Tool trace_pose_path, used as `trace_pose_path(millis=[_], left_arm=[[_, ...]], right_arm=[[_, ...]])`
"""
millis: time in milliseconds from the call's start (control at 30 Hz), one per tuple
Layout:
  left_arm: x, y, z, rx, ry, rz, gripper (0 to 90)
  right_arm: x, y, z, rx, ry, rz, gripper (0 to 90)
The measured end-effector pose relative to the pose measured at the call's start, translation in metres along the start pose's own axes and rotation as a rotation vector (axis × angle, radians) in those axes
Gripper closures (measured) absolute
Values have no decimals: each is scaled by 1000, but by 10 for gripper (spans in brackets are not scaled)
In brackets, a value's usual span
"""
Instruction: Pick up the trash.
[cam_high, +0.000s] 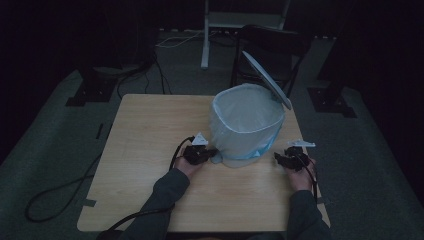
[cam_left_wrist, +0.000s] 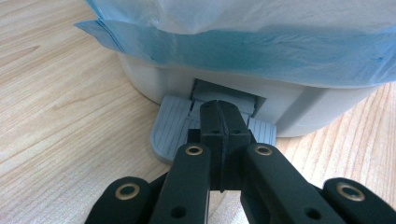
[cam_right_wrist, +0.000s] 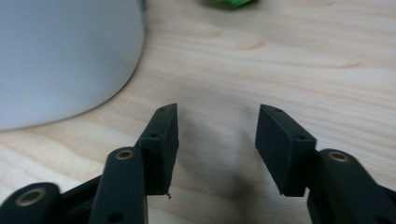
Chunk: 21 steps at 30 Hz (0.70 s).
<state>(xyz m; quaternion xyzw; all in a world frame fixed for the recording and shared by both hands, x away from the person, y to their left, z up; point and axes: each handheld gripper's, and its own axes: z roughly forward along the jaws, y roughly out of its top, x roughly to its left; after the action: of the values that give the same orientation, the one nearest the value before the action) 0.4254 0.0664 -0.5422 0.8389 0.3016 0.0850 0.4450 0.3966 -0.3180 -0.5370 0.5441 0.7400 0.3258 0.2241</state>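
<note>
A white pedal bin (cam_high: 246, 127) lined with a pale blue bag (cam_left_wrist: 261, 51) stands on the wooden table (cam_high: 150, 140), its lid (cam_high: 267, 80) tilted up at the back. My left gripper (cam_left_wrist: 218, 112) is shut, jaws together with nothing between them, and its tips rest on the bin's grey ribbed pedal (cam_left_wrist: 170, 128) at the base. In the high view the left gripper (cam_high: 212, 153) sits at the bin's front left. My right gripper (cam_right_wrist: 217, 126) hovers open over bare wood with nothing between its jaws, just right of the bin's white wall (cam_right_wrist: 60, 56). From above, the right gripper (cam_high: 281, 159) lies at the bin's right.
A green object (cam_right_wrist: 226, 3) lies on the table beyond the right gripper, cut off by the frame's top edge. A dark chair (cam_high: 272, 47) stands behind the table. Cables (cam_high: 65, 187) trail over the floor at the left.
</note>
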Motion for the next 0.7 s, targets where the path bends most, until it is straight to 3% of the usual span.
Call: trace_pose_path(millis=[200, 400, 467, 567, 700], left_arm=[[0, 0, 0, 0, 0, 0, 900], [0, 0, 0, 0, -1, -2, 900], [0, 0, 0, 0, -1, -3, 900], [0, 0, 0, 0, -1, -3, 900], [0, 0, 0, 0, -1, -3, 900]], right_arm=[[-3, 14, -10, -55, 2, -6, 505], [-3, 28, -10, -75, -7, -16, 511], [-5, 43, -5, -91, -18, -21, 513], [-5, 46, -3, -96, -19, -17, 508], [-16, 61, 8, -117, -34, 21, 502]])
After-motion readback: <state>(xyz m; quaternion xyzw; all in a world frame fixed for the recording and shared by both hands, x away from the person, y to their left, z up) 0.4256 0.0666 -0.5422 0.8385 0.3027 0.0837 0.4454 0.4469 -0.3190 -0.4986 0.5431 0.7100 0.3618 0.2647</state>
